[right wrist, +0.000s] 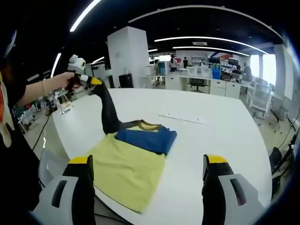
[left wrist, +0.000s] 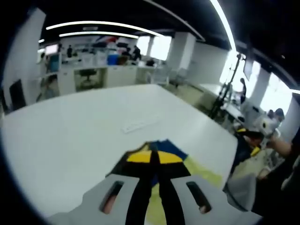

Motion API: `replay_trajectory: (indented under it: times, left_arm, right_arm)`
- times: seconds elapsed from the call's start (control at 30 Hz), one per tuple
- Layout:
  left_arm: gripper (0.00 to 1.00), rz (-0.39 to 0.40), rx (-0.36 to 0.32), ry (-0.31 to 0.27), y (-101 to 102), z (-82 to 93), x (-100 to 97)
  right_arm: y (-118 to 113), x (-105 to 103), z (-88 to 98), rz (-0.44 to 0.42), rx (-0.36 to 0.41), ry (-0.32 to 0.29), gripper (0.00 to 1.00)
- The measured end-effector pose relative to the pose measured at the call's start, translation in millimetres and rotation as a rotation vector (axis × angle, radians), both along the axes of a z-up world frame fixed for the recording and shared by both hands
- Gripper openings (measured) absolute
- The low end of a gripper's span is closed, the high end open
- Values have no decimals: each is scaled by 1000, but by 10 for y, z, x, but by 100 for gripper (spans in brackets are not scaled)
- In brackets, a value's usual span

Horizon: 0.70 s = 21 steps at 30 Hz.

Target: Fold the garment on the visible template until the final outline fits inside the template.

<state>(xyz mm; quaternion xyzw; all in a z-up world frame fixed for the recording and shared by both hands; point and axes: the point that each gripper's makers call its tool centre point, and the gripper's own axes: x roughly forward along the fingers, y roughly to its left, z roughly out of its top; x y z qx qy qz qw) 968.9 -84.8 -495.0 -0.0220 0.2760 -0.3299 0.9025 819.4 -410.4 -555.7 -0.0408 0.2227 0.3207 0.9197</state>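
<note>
the bench [right wrist: 220,136] is carrying the garment [right wrist: 129,168] near its edge. the left gripper [right wrist: 96,82], fingers closed on a black sleeve [right wrist: 110,112], is lifting it up and away from the right gripper [right wrist: 147,183], whose fingers are standing wide open, empty, nearer the yellow hem.

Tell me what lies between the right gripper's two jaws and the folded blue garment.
In the right gripper view, the pale yellow rectangular template fills the stretch from the right gripper to the blue garment.
</note>
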Motion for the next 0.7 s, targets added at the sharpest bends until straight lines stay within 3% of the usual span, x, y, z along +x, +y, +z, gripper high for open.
replay_trajectory:
  times: [0.3,0.7]
  left_arm:
    - [0,-69,0,32,-548,-198,100]
    - [0,-86,9,99,-946,-564,247]
  right_arm:
    - [-70,61,-29,-17,0,6,96]
    - [-174,86,-93,-39,-4,20,96]
